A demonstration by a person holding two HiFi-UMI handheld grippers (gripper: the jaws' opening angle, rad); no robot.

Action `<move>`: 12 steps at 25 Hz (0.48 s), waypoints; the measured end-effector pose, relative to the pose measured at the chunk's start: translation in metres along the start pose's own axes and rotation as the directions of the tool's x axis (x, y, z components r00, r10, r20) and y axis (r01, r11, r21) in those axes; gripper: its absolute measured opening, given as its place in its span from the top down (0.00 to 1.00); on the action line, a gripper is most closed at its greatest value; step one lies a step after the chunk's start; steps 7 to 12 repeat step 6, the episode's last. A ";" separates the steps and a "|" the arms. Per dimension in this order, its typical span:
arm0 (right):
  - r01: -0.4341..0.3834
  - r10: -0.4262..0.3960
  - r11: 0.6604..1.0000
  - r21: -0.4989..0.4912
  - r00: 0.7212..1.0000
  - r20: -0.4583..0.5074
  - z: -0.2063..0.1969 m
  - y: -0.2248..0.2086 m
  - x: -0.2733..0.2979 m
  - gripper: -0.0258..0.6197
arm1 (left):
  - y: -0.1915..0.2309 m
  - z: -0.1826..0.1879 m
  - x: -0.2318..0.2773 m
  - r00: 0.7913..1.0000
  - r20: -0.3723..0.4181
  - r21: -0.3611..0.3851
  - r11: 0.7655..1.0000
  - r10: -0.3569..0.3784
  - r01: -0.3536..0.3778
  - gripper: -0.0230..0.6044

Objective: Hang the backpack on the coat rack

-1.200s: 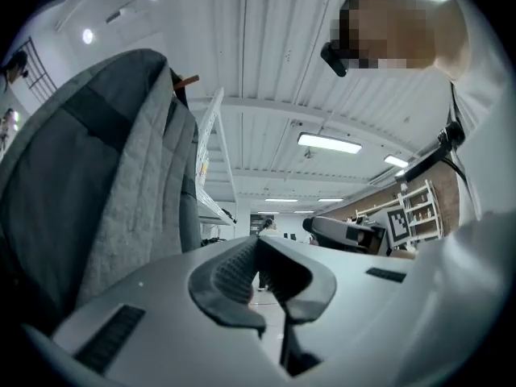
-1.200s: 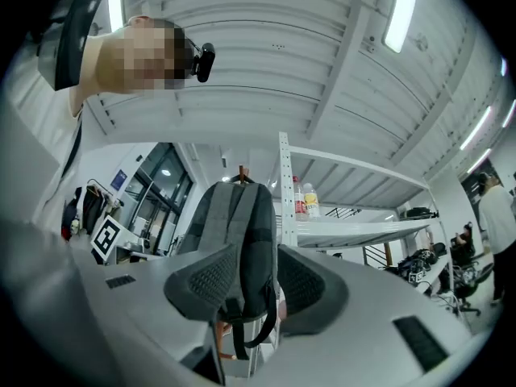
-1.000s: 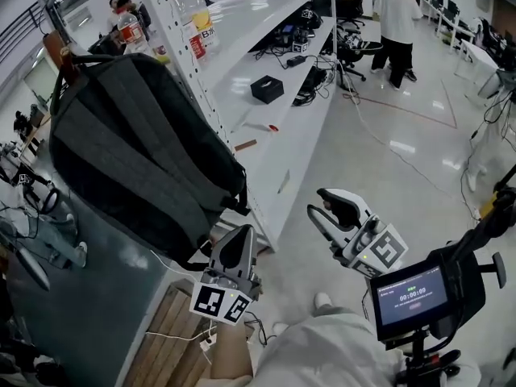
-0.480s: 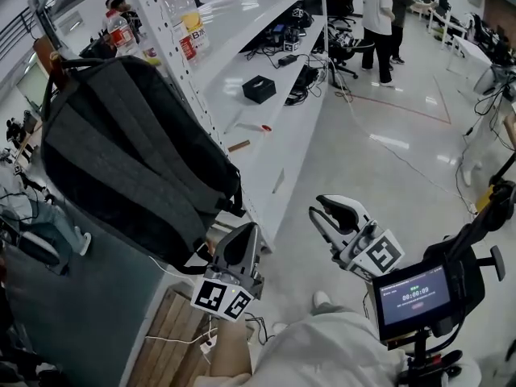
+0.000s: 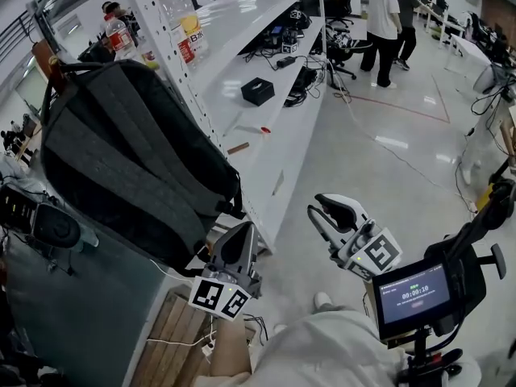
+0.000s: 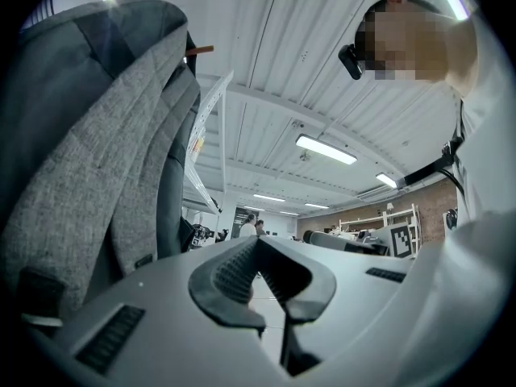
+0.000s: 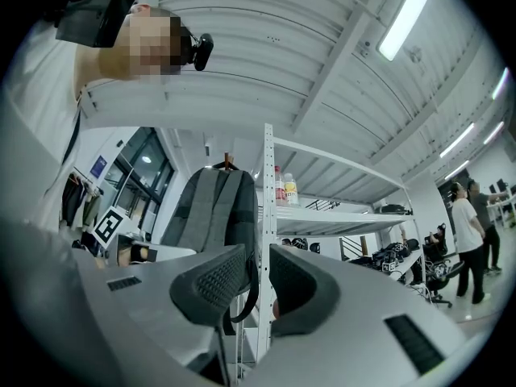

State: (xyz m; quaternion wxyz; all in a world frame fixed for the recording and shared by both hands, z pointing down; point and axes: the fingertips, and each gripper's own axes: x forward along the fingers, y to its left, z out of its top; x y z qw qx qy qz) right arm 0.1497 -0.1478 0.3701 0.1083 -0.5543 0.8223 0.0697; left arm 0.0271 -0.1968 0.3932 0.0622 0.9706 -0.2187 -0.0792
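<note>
Jaws of our right gripper (image 5: pixel 318 210) have just come together, empty like those of the left gripper (image 5: pixel 244 229), so we ease both gently away from the backpack (image 5: pixel 129 160) hanging on the coat rack (image 5: pixel 40 53).

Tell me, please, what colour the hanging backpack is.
The backpack is heathered grey, in darker and lighter tones; the head view shows it best.
</note>
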 end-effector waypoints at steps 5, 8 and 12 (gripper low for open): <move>0.012 -0.012 1.000 0.013 1.000 -0.007 -0.001 -0.003 -0.001 0.80 | 0.002 -0.003 0.000 1.000 -0.006 -0.001 1.000 0.008 -0.008 0.95; 0.014 -0.014 1.000 0.015 1.000 -0.009 -0.002 -0.003 -0.002 0.80 | 0.002 -0.003 0.000 1.000 -0.007 -0.002 1.000 0.009 -0.009 0.95; 0.014 -0.014 1.000 0.015 1.000 -0.009 -0.002 -0.003 -0.002 0.80 | 0.002 -0.003 0.000 1.000 -0.007 -0.002 1.000 0.009 -0.009 0.95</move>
